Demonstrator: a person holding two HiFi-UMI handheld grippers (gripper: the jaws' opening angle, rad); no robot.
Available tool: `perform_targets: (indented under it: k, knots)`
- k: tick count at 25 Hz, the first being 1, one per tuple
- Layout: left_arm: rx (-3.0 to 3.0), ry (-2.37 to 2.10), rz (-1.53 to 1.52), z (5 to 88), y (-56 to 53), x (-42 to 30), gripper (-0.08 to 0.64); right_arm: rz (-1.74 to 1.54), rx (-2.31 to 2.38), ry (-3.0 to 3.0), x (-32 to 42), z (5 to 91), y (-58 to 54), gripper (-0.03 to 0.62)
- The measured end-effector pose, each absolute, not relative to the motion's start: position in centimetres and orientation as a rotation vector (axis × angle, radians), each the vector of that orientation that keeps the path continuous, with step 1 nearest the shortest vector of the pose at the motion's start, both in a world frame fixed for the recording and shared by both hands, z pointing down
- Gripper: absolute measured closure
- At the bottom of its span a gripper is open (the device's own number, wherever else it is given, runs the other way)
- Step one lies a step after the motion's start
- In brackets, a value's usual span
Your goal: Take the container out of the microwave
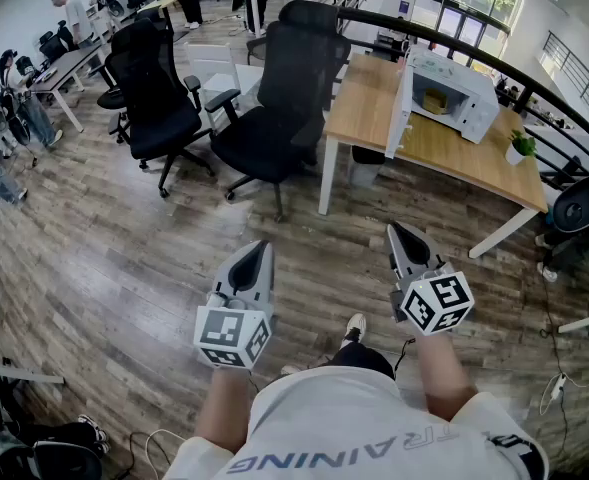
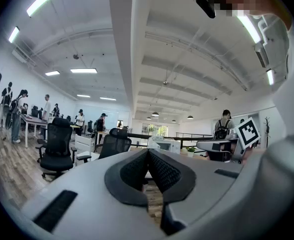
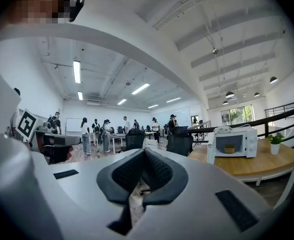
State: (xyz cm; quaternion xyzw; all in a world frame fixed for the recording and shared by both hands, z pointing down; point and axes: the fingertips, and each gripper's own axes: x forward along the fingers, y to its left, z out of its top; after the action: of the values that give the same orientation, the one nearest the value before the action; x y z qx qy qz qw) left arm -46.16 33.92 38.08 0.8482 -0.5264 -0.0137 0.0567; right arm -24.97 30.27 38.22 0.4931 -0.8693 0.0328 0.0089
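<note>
Wood-plank floor [image 1: 114,268] fills most of the head view, with a wood-top bench [image 1: 449,153] up at 1 o'clock. Two black office chairs [image 1: 279,98] stand at 11 to 12 o'clock, left of the bench and between it and the rest of the room (people at far desks, not relevant).

A white microwave [image 1: 456,93] sits on the bench top. Its door [image 1: 402,108] is swung open to the left and the cavity faces this way. A small potted plant [image 1: 519,148] stands on the bench to the right of the oven, apart from it.

The left hand-held gripper [image 1: 263,246] and right hand-held gripper [image 1: 395,229] are both held out level over the floor. On both the jaws are closed tip to tip with nothing between them, which is clear in each gripper's own view.

The container [image 1: 435,101], a small yellowish tub, sits inside the cavity on its floor. It looks wider than tall, but it is too small to call its long axis.

Key relation: the container lies at about 1 o'clock from the right hand-held gripper, well apart, with open floor and the bench edge between. The right hand is nearer, and the left would have to cross over. My read is that the task hasn't started. The approach comes first, then the jaws must open before reaching in past the open door.
</note>
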Motion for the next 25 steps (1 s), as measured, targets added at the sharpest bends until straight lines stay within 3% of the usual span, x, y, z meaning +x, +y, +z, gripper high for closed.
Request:
perform_targets:
  k: [13,25]
  knots:
    - [2.557,-1.570,-0.041,38.3,33.3,-45.6,0.529,0.146,1.544,-2.713,-24.3,38.2,29.9,0.571]
    - [2.575,-1.479,-0.003,39.5,29.1,-40.9,0.529,0.306,1.640,-2.786,-19.2,38.2,27.0,0.571]
